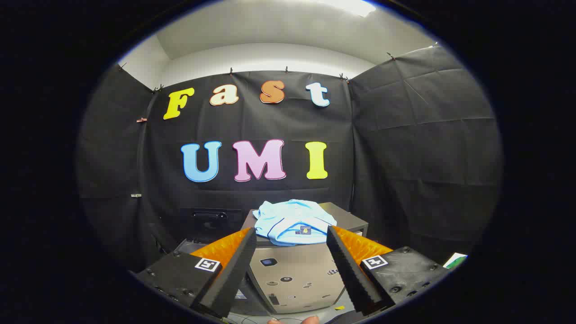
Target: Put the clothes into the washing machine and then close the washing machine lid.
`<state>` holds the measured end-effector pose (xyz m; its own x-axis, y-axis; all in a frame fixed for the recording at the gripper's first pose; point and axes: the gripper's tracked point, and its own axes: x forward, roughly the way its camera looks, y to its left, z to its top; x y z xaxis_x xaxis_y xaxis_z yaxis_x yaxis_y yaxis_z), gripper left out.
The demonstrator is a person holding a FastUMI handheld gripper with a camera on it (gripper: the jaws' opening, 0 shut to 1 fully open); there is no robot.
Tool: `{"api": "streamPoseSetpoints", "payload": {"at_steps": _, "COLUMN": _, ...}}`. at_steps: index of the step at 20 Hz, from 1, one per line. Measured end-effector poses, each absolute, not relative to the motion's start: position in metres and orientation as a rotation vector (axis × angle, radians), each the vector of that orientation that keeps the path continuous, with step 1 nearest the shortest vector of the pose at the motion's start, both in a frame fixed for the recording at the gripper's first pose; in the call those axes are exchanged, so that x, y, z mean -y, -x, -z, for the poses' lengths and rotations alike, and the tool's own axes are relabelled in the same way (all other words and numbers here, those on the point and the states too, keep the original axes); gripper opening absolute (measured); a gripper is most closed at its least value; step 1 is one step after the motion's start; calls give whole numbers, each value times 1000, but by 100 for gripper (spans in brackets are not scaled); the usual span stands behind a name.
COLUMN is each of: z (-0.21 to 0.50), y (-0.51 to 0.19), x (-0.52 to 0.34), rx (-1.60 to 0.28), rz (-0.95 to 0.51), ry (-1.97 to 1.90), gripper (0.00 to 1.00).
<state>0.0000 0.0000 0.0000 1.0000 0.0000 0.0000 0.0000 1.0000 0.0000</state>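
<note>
A light blue garment lies bunched on top of a grey box-like washing machine, near its far edge. The machine's flat lid looks shut under the cloth, and its front panel with small round marks faces me between the fingers. My gripper is open, held above and in front of the machine. Its two fingertips stand wide apart, one on each side of the garment's near edge, with nothing between them. I cannot tell whether they touch the cloth.
Black cloth walls close in the booth behind and on both sides. A dark case with a handle stands left of the machine against the back wall. A person's fingertips show below the fingers. A white and green scrap lies at the right.
</note>
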Motion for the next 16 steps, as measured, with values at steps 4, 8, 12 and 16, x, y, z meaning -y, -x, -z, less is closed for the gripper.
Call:
{"api": "streamPoseSetpoints", "payload": {"at_steps": 4, "z": -1, "y": 1, "x": -4, "rx": 7, "rz": -5, "ry": 5, "gripper": 98}}
{"api": "streamPoseSetpoints", "payload": {"at_steps": 8, "z": 0, "y": 2, "x": -12, "rx": 7, "rz": -24, "ry": 20, "gripper": 98}}
{"api": "streamPoseSetpoints", "payload": {"at_steps": 12, "z": 5, "y": 0, "x": -13, "rx": -5, "rz": -25, "ry": 36, "gripper": 98}}
{"api": "streamPoseSetpoints", "payload": {"at_steps": 16, "z": 5, "y": 2, "x": -15, "rx": -10, "rz": -24, "ry": 31, "gripper": 98}}
